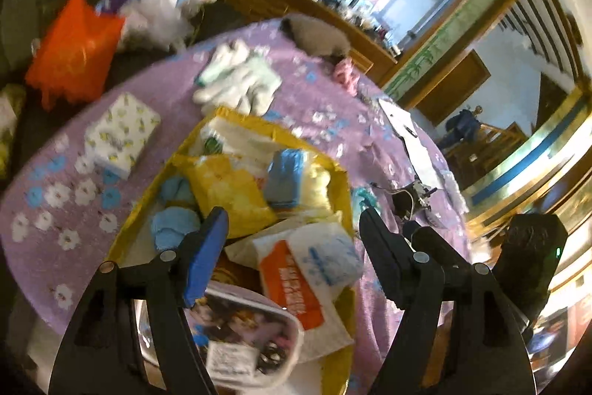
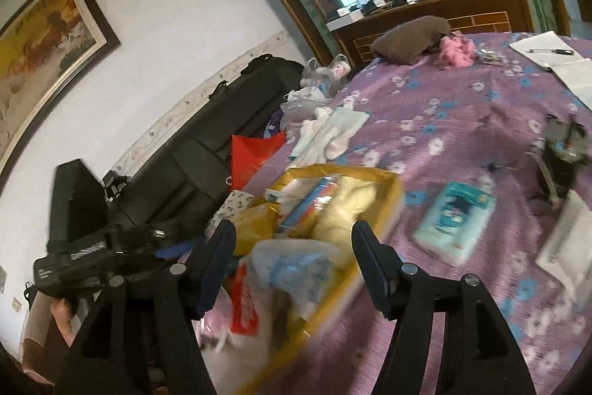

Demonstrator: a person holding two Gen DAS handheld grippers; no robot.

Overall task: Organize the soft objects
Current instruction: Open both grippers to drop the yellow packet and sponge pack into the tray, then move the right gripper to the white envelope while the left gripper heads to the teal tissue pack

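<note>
Dim, motion-blurred fisheye views, blown-out blue glare behind, dark curved corners

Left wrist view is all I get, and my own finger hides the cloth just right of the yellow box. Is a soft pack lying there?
Observer: Yes. A teal-and-white soft tissue pack lies flat on the purple flowered cloth, to the right of the yellow open-topped box and apart from it.
Operator: Is the right gripper holding anything?
Observer: No. The right gripper has its fingers open above the near end of the box, with nothing pinched between them.
</note>
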